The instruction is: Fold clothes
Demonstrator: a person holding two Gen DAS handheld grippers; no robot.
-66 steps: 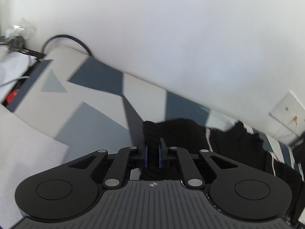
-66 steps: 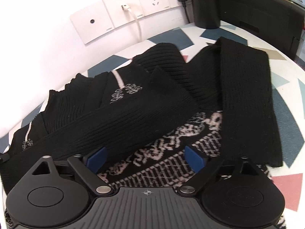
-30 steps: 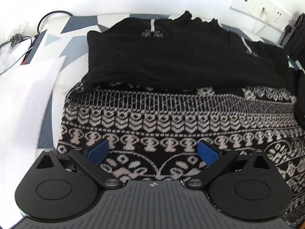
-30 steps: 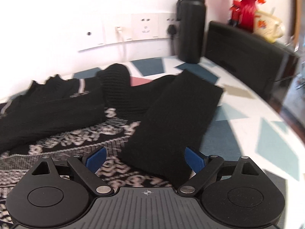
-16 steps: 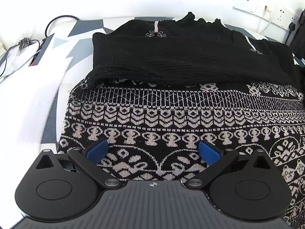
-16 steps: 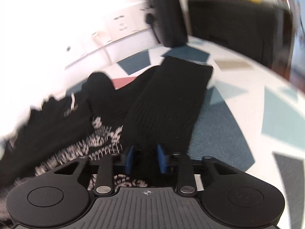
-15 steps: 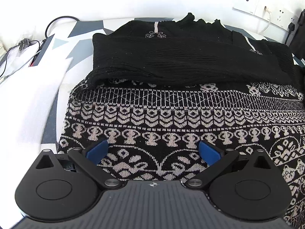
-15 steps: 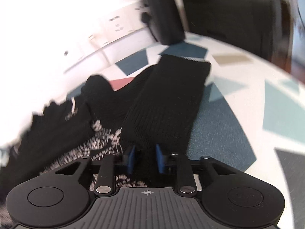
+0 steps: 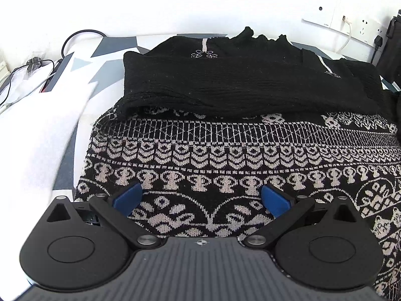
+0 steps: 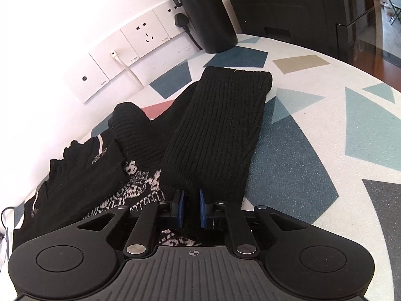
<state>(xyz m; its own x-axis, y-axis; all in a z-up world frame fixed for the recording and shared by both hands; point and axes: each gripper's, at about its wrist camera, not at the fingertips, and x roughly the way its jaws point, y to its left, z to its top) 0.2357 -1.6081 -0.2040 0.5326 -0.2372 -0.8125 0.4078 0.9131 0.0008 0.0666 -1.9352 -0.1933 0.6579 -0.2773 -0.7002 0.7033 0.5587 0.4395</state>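
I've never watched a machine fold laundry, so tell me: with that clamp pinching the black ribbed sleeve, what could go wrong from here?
Three things, possibly. The right gripper has just closed on only a narrow pinch of the sleeve, so the knit might slip out when lifted. The left gripper hangs open above the patterned sweater, so nothing pins it and a pull might drag it askew. The black bottle stands just beyond the sleeve's cuff; a wide swing could hit it.

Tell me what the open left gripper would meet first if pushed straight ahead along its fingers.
Probably the black-and-cream patterned knit sweater lying right beneath the open left gripper; the plain black ribbed fold lies farther on. Depth is hard to judge.
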